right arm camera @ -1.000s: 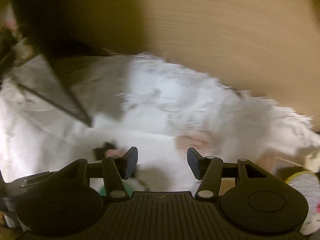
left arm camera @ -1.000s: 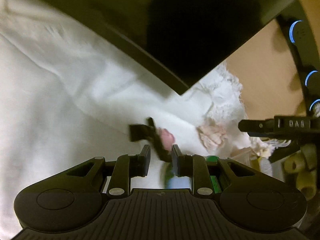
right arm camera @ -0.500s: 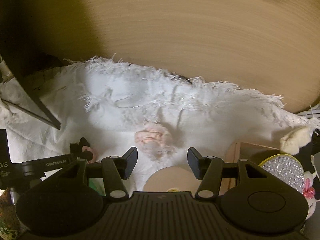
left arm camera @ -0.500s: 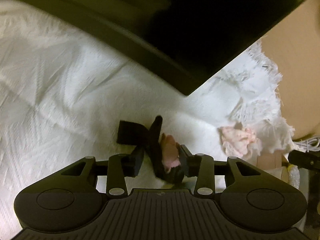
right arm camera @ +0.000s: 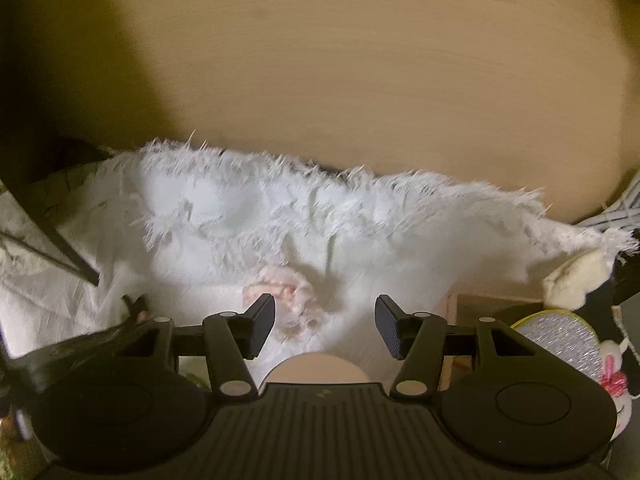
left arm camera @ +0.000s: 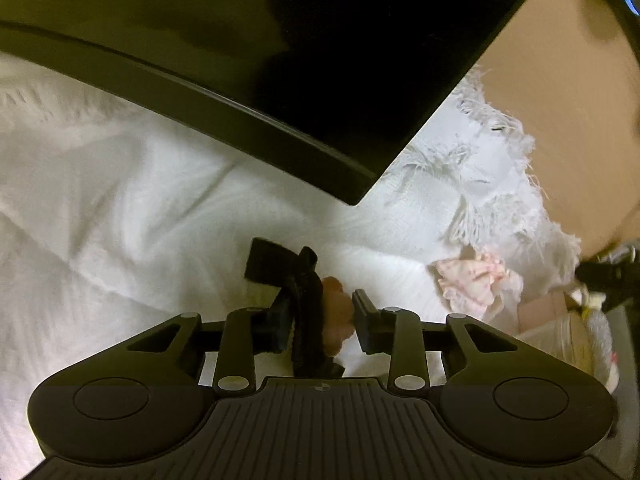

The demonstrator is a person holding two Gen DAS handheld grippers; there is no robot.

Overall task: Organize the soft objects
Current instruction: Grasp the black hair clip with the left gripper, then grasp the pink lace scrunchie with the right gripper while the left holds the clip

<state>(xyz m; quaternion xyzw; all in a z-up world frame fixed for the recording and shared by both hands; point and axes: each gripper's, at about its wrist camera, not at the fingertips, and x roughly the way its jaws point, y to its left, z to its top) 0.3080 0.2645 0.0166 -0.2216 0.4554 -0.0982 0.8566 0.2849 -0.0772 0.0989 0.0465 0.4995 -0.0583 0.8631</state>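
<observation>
A black hair bow with a pink piece (left arm camera: 308,304) lies on the white fringed cloth (left arm camera: 120,208). My left gripper (left arm camera: 320,322) straddles it and its jaws are closing. The left pad touches the black ribbon and the right pad touches the pink piece. A frilly pink scrunchie (left arm camera: 476,280) sits on the cloth further right. In the right wrist view the scrunchie (right arm camera: 288,292) lies just beyond my right gripper (right arm camera: 325,326), close to its left finger (right arm camera: 260,324). That gripper is open with nothing between its pads.
A large black flat panel (left arm camera: 320,60) overhangs the cloth at the back. Bare wooden tabletop (right arm camera: 360,80) lies beyond the fringe. At the right stand a box (right arm camera: 492,308), a silver glittery disc (right arm camera: 560,332) and plush toys (right arm camera: 576,276). A round beige object (right arm camera: 318,368) sits under the right gripper.
My left gripper came down onto the cloth with the bow, widened, then narrowed on it again. The right gripper swung over the cloth until the pink scrunchie was near its fingers.
</observation>
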